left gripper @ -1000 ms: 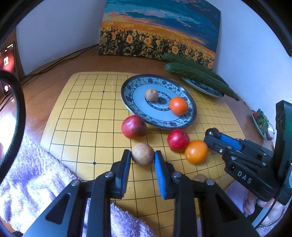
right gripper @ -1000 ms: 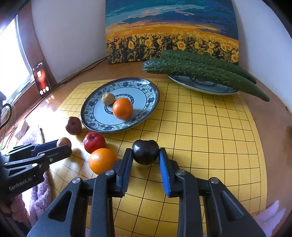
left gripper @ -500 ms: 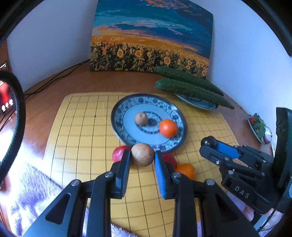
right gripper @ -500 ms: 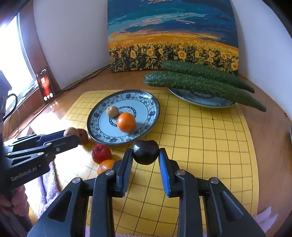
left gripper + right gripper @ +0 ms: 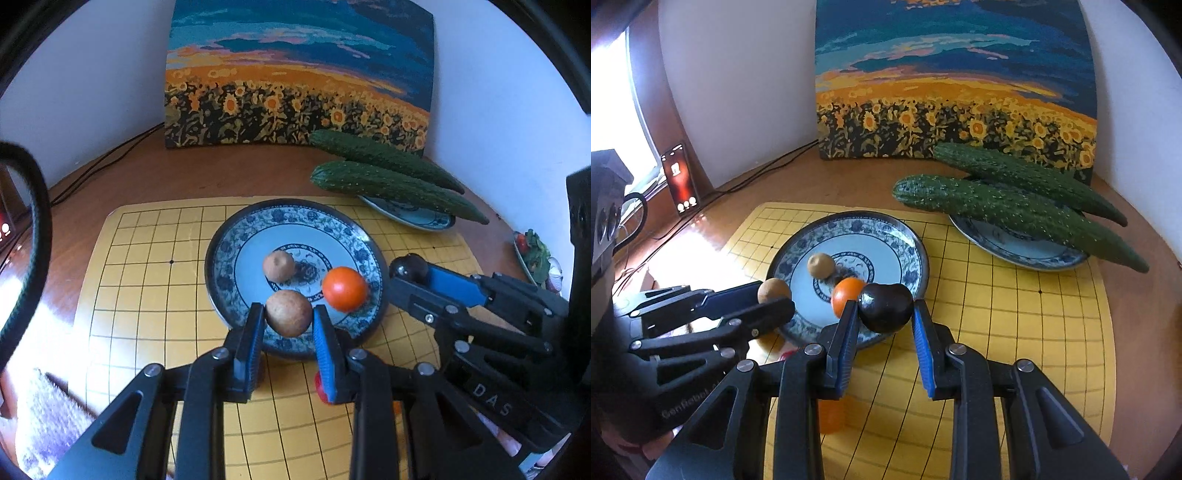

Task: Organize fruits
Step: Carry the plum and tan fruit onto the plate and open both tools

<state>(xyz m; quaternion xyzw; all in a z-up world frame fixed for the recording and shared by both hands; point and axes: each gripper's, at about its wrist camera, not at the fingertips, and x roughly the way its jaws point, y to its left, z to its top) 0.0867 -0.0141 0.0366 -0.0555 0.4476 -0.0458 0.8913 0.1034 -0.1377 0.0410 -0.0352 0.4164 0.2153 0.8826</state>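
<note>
a brown fruit point(image 5: 289, 313) is pinched by the left tool point(image 5: 289, 325), a plum point(image 5: 885, 307) by the right tool point(image 5: 885, 321); the plate point(image 5: 229, 284) lies just ahead, below both.

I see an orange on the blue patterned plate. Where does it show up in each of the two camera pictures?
Left wrist view: the orange sits right of centre, on the plate, up and right of the brown fruit in the near jaws.
Right wrist view: the orange is near the centre, partly hidden behind the dark fruit.
Shared landmark: the sunflower painting behind the plate.
</note>
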